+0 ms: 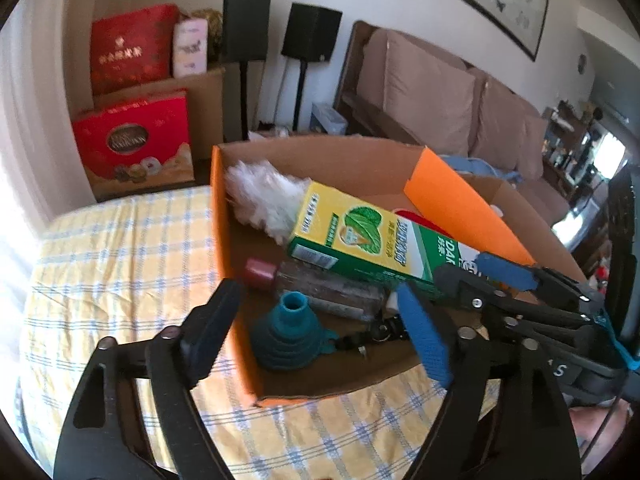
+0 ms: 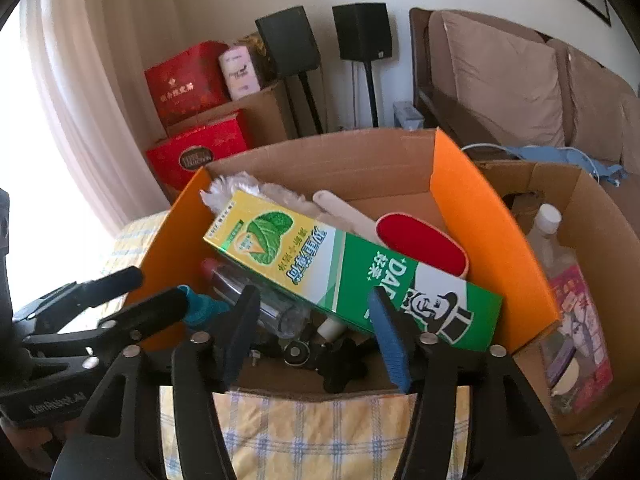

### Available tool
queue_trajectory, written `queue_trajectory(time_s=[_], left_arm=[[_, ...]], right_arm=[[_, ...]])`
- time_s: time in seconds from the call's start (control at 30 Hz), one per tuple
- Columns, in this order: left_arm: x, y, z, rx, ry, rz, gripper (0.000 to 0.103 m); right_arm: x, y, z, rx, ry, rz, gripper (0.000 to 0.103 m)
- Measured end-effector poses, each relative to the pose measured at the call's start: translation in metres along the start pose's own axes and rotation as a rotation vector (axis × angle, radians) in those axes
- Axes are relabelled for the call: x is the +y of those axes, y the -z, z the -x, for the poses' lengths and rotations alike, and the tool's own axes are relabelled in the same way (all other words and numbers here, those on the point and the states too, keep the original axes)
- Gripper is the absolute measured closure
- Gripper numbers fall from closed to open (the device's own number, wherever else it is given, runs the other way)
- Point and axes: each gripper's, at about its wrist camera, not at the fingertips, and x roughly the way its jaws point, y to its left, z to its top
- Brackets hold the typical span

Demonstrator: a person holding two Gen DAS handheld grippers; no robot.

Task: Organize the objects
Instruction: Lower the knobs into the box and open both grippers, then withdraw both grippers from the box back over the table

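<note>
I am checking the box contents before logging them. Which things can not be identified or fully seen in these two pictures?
- Clear bottle: label unreadable in both views; the green toothpaste box covers it.
- White duster: its lower part lies under that box.
- Black metal parts on the orange box floor: too dark to identify.
- Second carton: cut off by the right wrist view's edge.

The box (image 2: 492,240) is open on top, but the carton (image 2: 320,264) lies slantwise over the bottle (image 1: 328,288) and funnel (image 1: 288,340).
</note>
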Motion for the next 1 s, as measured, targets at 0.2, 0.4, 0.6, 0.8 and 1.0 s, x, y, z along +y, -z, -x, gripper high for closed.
queue_trajectory(time_s=[0.2, 0.4, 0.6, 0.8, 1.0], left_arm=[[0.008, 0.001, 0.023, -0.036, -0.037, 0.004, 0.006], [0.023, 0.006, 0.041, -0.045, -0.051, 0.039, 0.001], [0.038, 0.016, 0.057, -0.035, -0.09, 0.055, 0.001], [0.05, 0.034, 0.077, -0.023, -0.148, 0.067, 0.001], [0.058, 0.045, 0.102, -0.045, -0.2, 0.076, 0.001]], right_arm=[[0.009, 0.0, 0.021, -0.044, 0.029, 0.023, 0.016], [0.023, 0.002, 0.036, -0.069, 0.05, 0.056, 0.005], [0.038, 0.009, 0.046, -0.079, 0.038, 0.075, 0.0], [0.058, 0.019, 0.055, -0.085, 0.035, 0.095, 0.0], [0.074, 0.029, 0.066, -0.096, 0.033, 0.092, 0.0]])
